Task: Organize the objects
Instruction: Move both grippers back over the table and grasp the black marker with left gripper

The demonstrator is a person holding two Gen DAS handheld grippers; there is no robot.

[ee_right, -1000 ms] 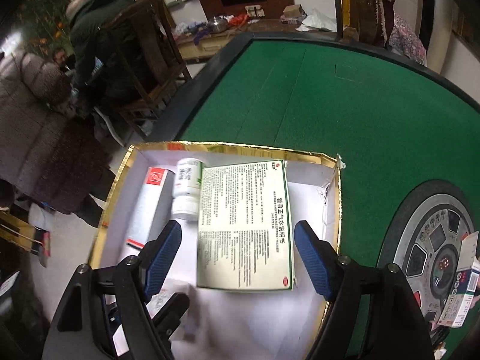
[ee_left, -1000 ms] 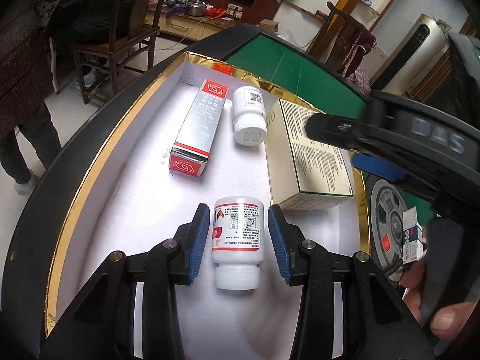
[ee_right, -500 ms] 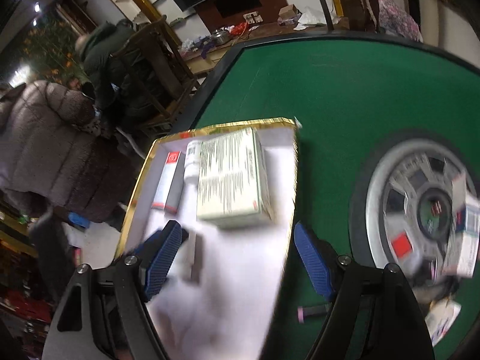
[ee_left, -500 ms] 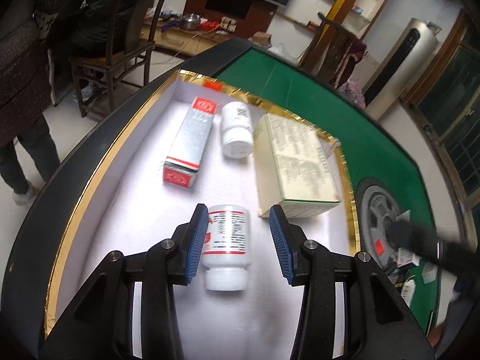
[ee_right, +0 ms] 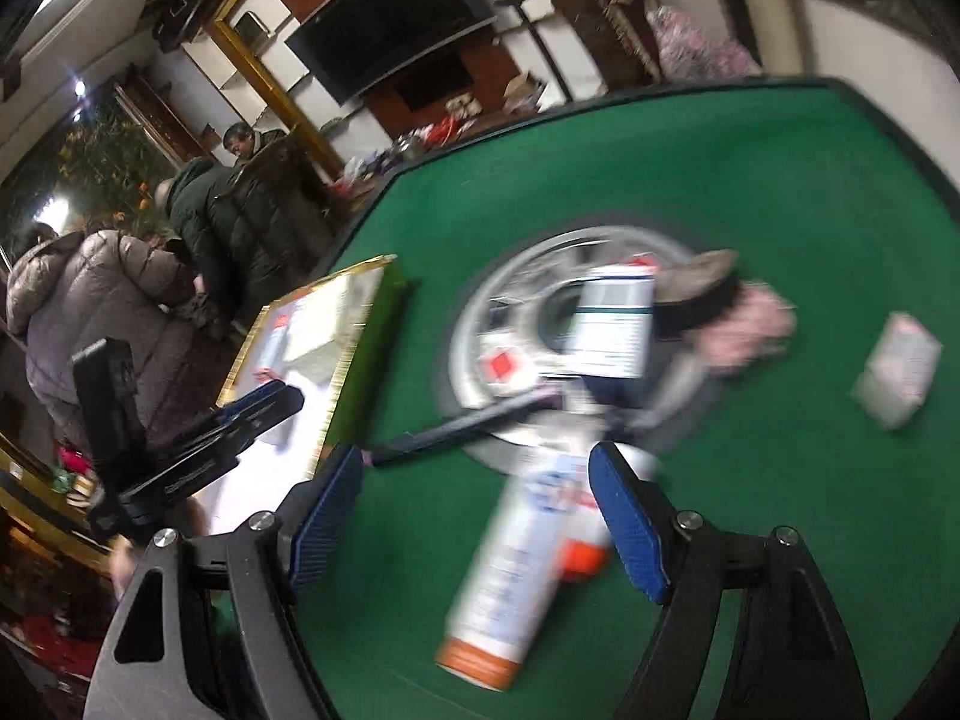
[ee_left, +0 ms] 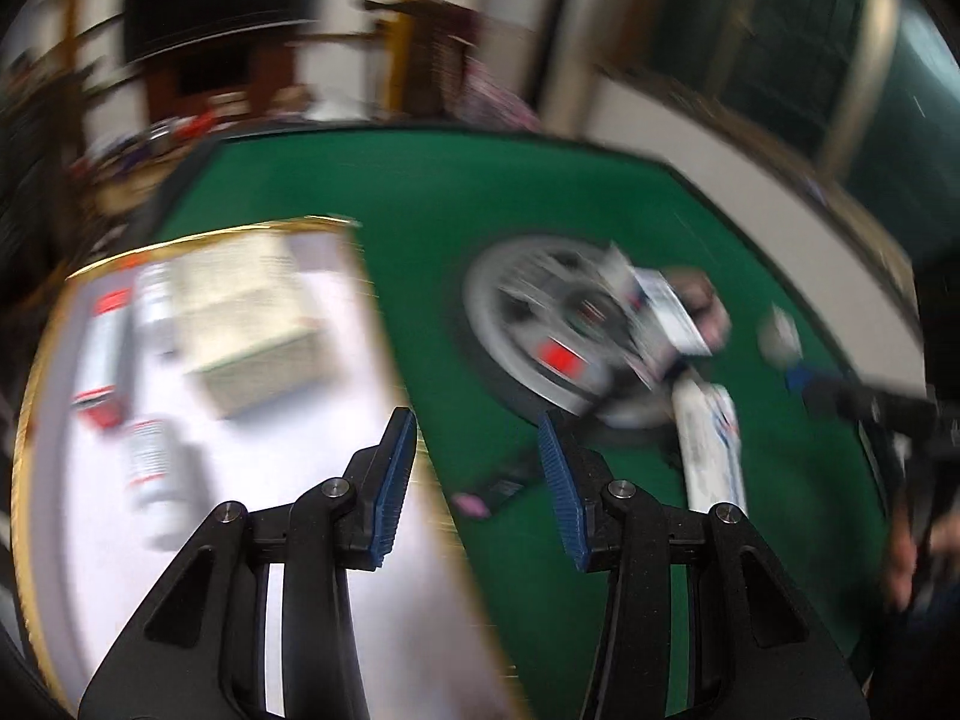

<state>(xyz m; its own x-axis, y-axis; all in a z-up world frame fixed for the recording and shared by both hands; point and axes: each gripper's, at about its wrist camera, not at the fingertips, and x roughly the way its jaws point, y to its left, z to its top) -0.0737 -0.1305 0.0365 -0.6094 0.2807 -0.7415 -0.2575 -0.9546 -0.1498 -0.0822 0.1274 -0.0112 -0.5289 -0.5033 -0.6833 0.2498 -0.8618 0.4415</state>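
Left wrist view: the left gripper (ee_left: pixel 477 477) is hanging over the gold right edge of the white tray (ee_left: pixel 336 540), jaws narrowly parted and holding nothing; a second ago it was bracketing a white bottle (ee_left: pixel 147 468), which is now lying free on the tray floor to the gripper's left.
Tray contents: the bottle is sitting alongside a red-ended box (ee_left: pixel 102 372), a second bottle (ee_left: pixel 153 300) and a large pale carton (ee_left: pixel 252 336), all blurred.
Right wrist view: the right gripper (ee_right: pixel 477 516) is now facing the green desk (ee_right: pixel 750 192), jaws spread wide and empty; a second ago it was looking down into the tray.
Next object: a white tube with orange ends (ee_right: pixel 516 564) is lying on the desk just beyond the right gripper's pads, between them but not touched.
Still loose: a blue-and-white box (ee_right: pixel 612 324) on the silver centre disc (ee_right: pixel 480 330) and a small pale packet (ee_right: pixel 900 378) further right are waiting on the desk.
Meaning for the task: the bottle looks delivered, and both hands seem to be turning to the remaining desk items, the tube likely first.
Caution: motion blur is hiding labels.
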